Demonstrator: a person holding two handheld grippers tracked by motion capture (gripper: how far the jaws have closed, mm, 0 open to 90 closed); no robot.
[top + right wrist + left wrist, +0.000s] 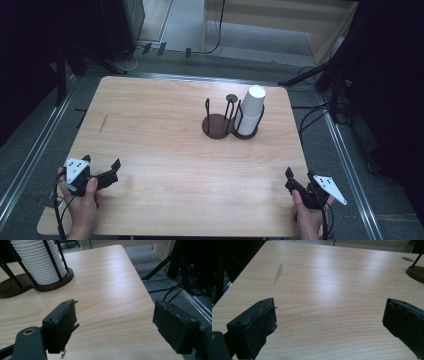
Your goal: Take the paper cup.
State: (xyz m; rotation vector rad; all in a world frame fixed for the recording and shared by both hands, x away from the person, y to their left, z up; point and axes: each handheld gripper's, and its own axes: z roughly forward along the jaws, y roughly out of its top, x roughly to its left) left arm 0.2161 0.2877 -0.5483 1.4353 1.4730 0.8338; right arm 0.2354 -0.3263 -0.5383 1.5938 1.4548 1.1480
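White cups [251,111] stood stacked in a dark wire holder [225,122] toward the far right of the wooden table [165,150]. Both tongs were spread wide and held nothing: the left gripper [102,167] hovered at the near left corner, the right gripper [299,176] at the near right edge, both well apart from the stack.

My light wooden table [165,150] bore a dark two-ring wire cup holder [220,125] containing stacked white paper cups [251,111].

White cups [251,112], dk brown holder [218,125], pale wood-grain table [165,130]
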